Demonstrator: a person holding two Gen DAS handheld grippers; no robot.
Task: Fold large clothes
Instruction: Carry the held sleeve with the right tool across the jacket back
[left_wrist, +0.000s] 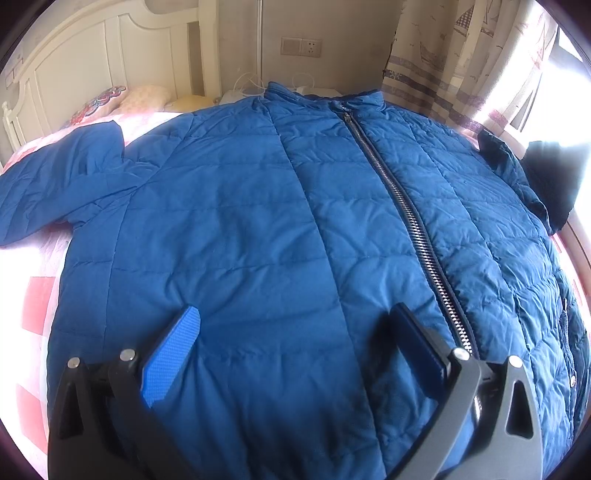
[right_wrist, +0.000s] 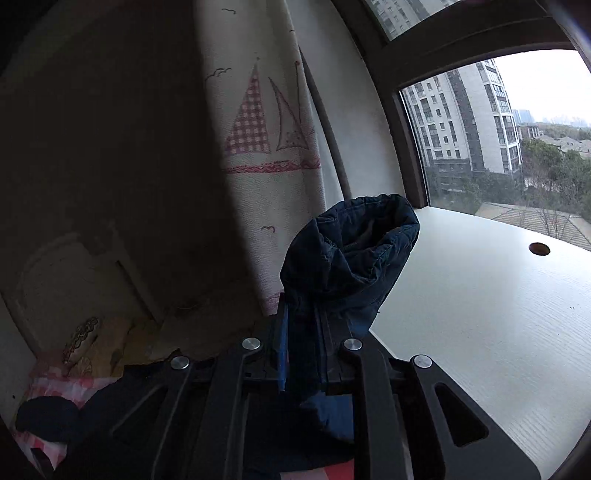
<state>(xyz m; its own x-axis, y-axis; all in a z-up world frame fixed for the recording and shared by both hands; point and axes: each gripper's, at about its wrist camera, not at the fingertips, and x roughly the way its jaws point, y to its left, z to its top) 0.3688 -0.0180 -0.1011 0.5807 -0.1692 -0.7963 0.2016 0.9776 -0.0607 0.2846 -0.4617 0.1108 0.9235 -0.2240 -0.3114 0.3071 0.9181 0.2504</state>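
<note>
A large blue quilted jacket (left_wrist: 258, 221) lies front-up on the bed, its metal zipper (left_wrist: 410, 218) closed from collar to hem. One sleeve (left_wrist: 55, 184) spreads out to the left. My left gripper (left_wrist: 295, 332) hovers open over the jacket's lower front, with only flat fabric beneath its blue pads. The other sleeve rises off the bed at the right edge (left_wrist: 517, 177). In the right wrist view my right gripper (right_wrist: 301, 325) is shut on that sleeve, and the cuff (right_wrist: 351, 251) sticks up past the fingertips.
A white headboard (left_wrist: 92, 66) and pillows (left_wrist: 140, 98) lie beyond the jacket's left sleeve. A sailboat-print curtain (right_wrist: 269, 147) hangs close behind the lifted sleeve. A white desk (right_wrist: 480, 302) stands under the window on the right. The pink checked bedsheet (left_wrist: 33, 302) shows around the jacket.
</note>
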